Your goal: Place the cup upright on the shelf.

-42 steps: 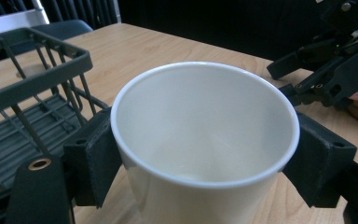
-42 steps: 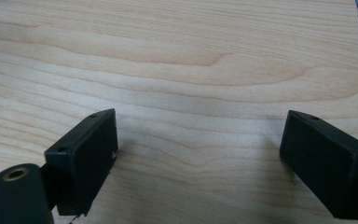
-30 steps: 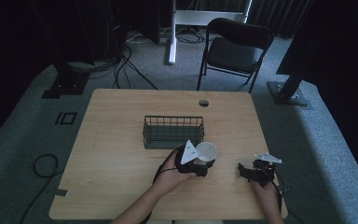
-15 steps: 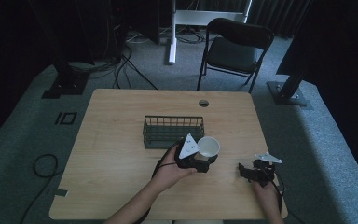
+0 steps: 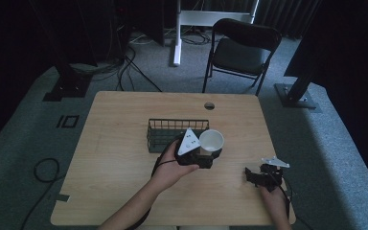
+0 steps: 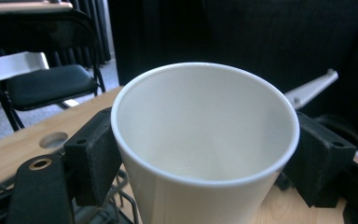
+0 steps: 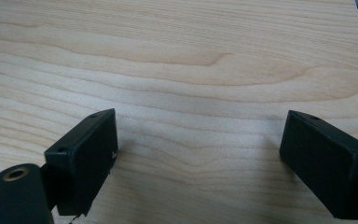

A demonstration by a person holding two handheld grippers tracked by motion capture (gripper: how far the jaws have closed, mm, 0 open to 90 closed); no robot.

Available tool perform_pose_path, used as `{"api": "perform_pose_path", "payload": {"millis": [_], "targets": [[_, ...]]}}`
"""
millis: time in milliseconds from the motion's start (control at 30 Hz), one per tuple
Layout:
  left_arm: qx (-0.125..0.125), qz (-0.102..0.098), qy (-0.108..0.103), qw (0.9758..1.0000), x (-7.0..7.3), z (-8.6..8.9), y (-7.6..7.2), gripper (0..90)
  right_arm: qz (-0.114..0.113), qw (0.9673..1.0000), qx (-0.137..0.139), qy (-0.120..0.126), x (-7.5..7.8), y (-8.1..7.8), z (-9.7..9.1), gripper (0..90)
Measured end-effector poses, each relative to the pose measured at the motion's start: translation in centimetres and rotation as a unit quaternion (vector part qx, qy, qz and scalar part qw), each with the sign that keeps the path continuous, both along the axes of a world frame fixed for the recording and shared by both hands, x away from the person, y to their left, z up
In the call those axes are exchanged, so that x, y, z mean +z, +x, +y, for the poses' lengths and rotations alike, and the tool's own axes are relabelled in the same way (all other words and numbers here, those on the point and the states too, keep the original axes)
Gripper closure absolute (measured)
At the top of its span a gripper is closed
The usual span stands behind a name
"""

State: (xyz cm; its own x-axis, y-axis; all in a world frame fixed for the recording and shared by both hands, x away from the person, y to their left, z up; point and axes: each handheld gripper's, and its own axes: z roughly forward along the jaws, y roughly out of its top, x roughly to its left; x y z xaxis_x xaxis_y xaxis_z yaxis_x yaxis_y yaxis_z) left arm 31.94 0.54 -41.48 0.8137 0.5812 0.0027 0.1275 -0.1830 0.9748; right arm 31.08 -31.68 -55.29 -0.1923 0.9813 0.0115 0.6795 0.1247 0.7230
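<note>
The left gripper (image 5: 210, 154), jaws clamped on a white paper cup (image 5: 211, 141), has lifted it beside the wire basket (image 5: 172, 129), probably its destination; right gripper (image 5: 261, 176) rests open and empty

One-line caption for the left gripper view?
Left gripper clamps an empty white paper cup above the wooden table.

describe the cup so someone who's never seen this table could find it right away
Start at the wooden table and find the dark wire basket near its middle. Just right of the basket, the left tool grips a white cup by its sides, upright with its mouth open and nothing inside. It is the one pale, round thing among dark gear; the right tool is open and holds nothing.
</note>
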Motion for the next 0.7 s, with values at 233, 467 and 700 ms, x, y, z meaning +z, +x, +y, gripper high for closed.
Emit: {"api": "perform_pose_path", "payload": {"millis": [233,467,700], "targets": [[0.041,-0.020,-0.010,0.9989,1.5,1.1,0.7,21.0,0.000,1.0000,0.000,0.000,0.0,0.0,0.0,10.8],[0.083,-0.024,-0.011,0.9962,2.0,2.5,1.4,21.0,0.000,1.0000,0.000,0.000,0.0,0.0,0.0,10.8],[0.140,-0.029,-0.022,0.9895,2.2,4.3,2.2,21.1,0.000,1.0000,0.000,0.000,0.0,0.0,0.0,10.8]]}}
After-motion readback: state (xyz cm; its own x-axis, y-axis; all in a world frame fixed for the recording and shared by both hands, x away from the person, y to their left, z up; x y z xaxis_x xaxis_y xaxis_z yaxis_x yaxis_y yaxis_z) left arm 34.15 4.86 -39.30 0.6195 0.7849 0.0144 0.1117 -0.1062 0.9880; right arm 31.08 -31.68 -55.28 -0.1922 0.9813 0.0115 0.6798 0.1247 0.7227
